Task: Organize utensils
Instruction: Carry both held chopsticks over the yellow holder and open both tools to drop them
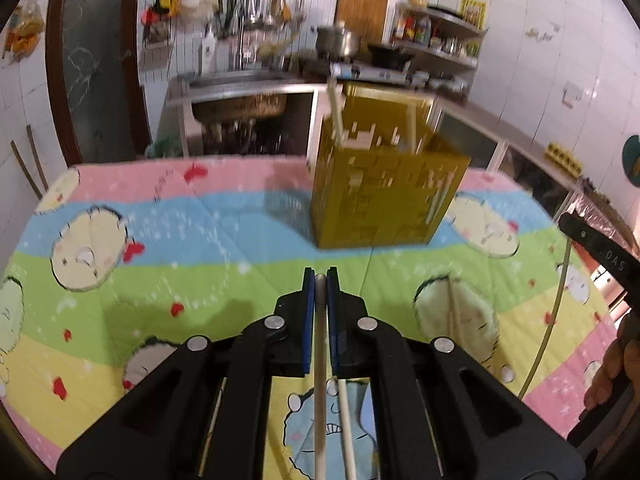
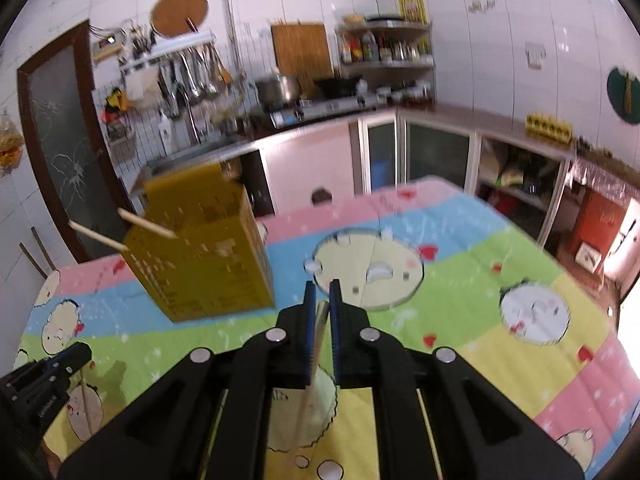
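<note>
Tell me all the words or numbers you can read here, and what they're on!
"DAS": white letters on the black right claw, seen from the left wrist view.
White print on the left claw, right wrist view: too blurred to read.
Yellow poster above the corner shelf: too small to read.
Bottle labels on the shelf: too small to read.

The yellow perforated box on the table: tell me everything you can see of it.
The yellow perforated plastic box is a tall, square-sided holder with an open top and walls pierced by small rectangular slots. It stands upright on the pastel cartoon-print tablecloth, towards the far side. Two pale chopsticks lean inside it, tips sticking out above the rim. Neither tool touches it. Motion blur hides finer detail.
</note>
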`<action>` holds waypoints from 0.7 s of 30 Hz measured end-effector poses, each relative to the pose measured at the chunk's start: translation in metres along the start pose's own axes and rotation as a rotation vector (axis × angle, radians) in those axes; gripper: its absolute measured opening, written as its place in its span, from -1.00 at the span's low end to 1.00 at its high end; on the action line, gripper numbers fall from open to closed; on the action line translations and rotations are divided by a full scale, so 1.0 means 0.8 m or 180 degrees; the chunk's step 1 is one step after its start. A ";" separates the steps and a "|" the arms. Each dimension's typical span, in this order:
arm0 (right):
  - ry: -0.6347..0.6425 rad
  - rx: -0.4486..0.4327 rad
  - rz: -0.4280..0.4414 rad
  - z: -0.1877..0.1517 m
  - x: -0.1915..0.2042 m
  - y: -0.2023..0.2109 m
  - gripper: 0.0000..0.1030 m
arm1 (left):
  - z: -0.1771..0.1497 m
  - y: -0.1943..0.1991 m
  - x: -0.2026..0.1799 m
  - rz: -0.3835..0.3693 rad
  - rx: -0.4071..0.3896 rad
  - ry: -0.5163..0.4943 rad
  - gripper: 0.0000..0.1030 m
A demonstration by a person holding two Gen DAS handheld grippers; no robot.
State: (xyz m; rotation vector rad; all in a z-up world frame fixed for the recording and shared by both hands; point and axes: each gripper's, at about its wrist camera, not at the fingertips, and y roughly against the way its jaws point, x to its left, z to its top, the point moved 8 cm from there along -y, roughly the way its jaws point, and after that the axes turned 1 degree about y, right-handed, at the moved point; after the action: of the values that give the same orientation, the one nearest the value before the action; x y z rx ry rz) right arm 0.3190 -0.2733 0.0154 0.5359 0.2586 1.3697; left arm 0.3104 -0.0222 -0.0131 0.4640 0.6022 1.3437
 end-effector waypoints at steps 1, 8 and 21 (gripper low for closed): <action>0.0028 -0.0085 0.0030 0.007 0.003 0.008 -0.88 | 0.005 0.006 0.000 -0.0013 -0.0050 0.0006 -0.91; 0.0243 -0.0599 0.0142 0.037 0.020 0.052 -0.89 | 0.039 0.056 -0.008 -0.0096 -0.0489 -0.0002 -0.91; 0.0434 -0.0958 0.0335 0.041 0.037 0.081 -0.89 | 0.063 0.094 -0.019 -0.0081 -0.0965 -0.0102 -0.91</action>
State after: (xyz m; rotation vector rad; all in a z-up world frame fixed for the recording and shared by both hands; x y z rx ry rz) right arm 0.2849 -0.2450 0.0798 0.2080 0.1316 1.5175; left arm 0.2840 -0.0227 0.0749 0.2299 0.3680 1.3730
